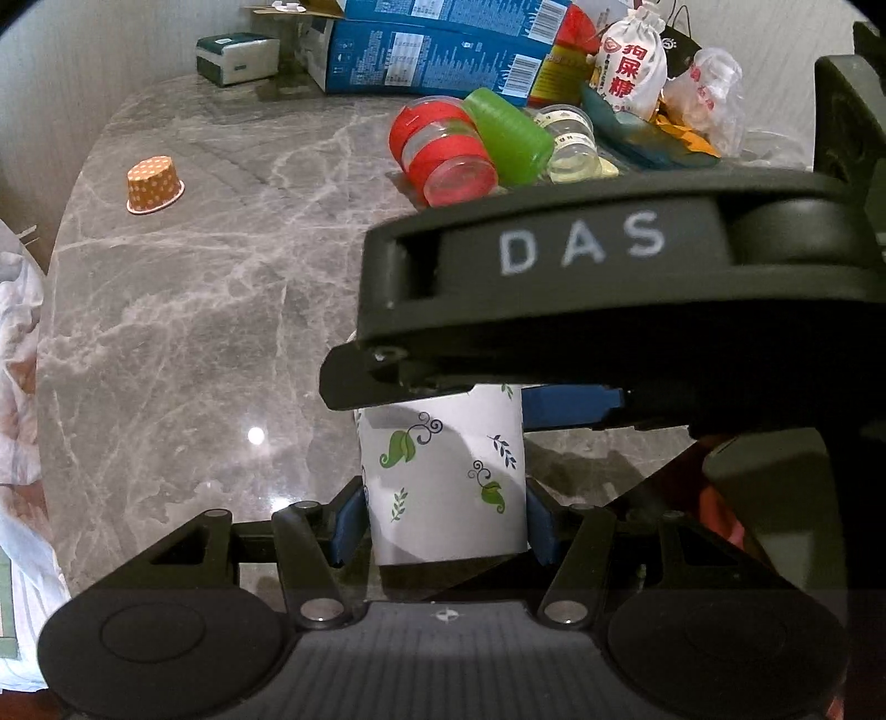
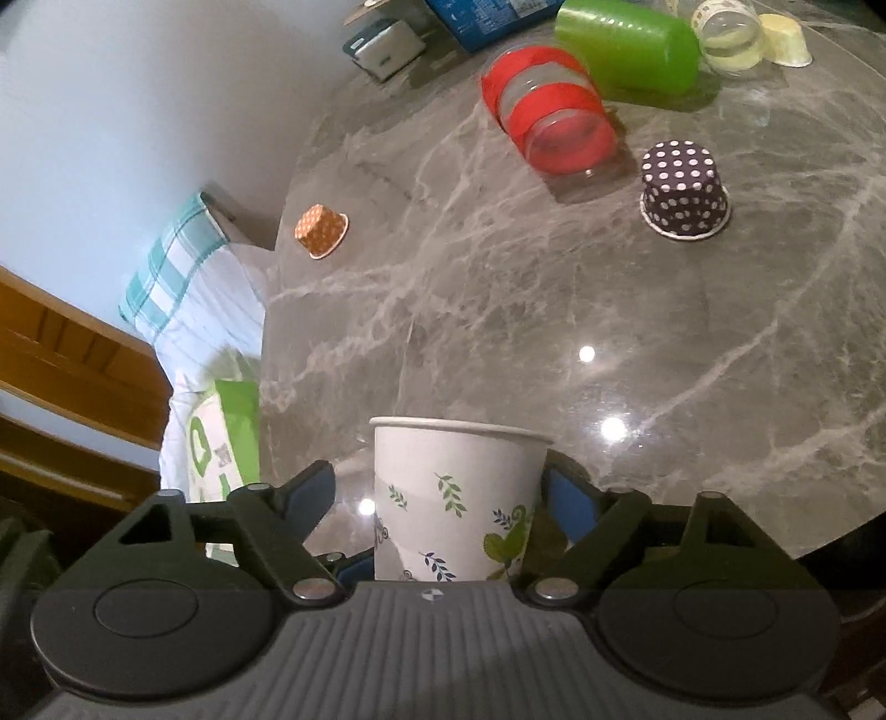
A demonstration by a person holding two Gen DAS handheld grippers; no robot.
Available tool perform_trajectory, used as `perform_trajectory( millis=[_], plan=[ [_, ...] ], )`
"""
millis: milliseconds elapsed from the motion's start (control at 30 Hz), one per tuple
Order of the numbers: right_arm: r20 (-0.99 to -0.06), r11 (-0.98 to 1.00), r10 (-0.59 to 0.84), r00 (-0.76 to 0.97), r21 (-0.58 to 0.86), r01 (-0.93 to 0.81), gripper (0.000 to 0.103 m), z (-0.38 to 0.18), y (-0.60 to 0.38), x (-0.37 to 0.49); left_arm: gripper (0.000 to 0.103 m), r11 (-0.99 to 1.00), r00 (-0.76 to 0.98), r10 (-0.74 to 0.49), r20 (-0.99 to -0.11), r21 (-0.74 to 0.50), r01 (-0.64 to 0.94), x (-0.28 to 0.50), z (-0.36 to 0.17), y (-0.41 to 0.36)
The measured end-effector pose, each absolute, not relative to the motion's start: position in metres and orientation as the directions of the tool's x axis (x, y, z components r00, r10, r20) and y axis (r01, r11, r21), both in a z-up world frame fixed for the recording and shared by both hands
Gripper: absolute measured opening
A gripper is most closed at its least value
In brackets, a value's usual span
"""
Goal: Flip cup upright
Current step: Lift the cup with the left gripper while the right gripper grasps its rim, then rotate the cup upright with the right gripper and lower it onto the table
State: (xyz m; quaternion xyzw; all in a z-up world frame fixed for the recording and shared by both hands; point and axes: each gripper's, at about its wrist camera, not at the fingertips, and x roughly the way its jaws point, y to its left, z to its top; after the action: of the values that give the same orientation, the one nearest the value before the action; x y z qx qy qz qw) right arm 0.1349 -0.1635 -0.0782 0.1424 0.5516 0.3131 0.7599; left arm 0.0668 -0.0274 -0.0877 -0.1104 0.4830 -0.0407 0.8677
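Observation:
A white paper cup with green and blue leaf prints (image 1: pixel 448 476) stands upright between the blue pads of my left gripper (image 1: pixel 446 520), which touch its sides. The right gripper's black body (image 1: pixel 581 288) hangs over its top. In the right wrist view the same cup (image 2: pixel 454 498) shows with its rim up. My right gripper (image 2: pixel 443 498) has its right pad against the cup and its left pad apart from it.
On the grey marble table (image 2: pixel 554 310) lie a red-banded clear cup (image 2: pixel 548 127) and a green cup (image 2: pixel 626 50) on their sides. An orange dotted cup (image 2: pixel 321 230) and a purple dotted cup (image 2: pixel 684 191) stand upside down. Boxes and bags (image 1: pixel 443 50) crowd the back.

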Motion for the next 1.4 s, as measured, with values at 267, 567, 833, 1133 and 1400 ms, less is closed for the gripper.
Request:
perform_trajectory(
  millis=[267, 567, 833, 1133, 1400],
  plan=[
    [-0.765, 0.779, 0.614, 0.195, 0.546, -0.308, 0.068, -0.083, -0.161, 0.141, 0.061, 0.973, 0.534, -0.176, -0.827, -0.227, -0.031, 0.065, -0.088, -0.028],
    [-0.752, 0.762, 0.634, 0.18, 0.569, -0.31, 0.067, -0.085, -0.162, 0.142, 0.085, 0.985, 0.574, -0.145, -0.806, -0.171, 0.009, 0.052, -0.088, -0.032],
    [-0.729, 0.738, 0.66, 0.181, 0.585, -0.335, 0.067, -0.084, -0.165, 0.138, 0.093, 0.977, 0.658, -0.175, -0.732, -0.212, 0.023, 0.005, -0.084, 0.001],
    [-0.644, 0.721, 0.687, 0.336, 0.545, -0.429, 0.067, -0.063, -0.184, 0.123, 0.093, 0.94, 0.81, -0.201, -0.552, -0.34, 0.001, -0.035, -0.063, 0.052],
    [-0.448, 0.738, 0.675, 0.586, 0.406, -0.539, 0.066, -0.036, -0.214, 0.098, 0.093, 0.907, 0.87, -0.267, -0.413, -0.413, 0.082, -0.043, -0.053, 0.058]
  ],
)
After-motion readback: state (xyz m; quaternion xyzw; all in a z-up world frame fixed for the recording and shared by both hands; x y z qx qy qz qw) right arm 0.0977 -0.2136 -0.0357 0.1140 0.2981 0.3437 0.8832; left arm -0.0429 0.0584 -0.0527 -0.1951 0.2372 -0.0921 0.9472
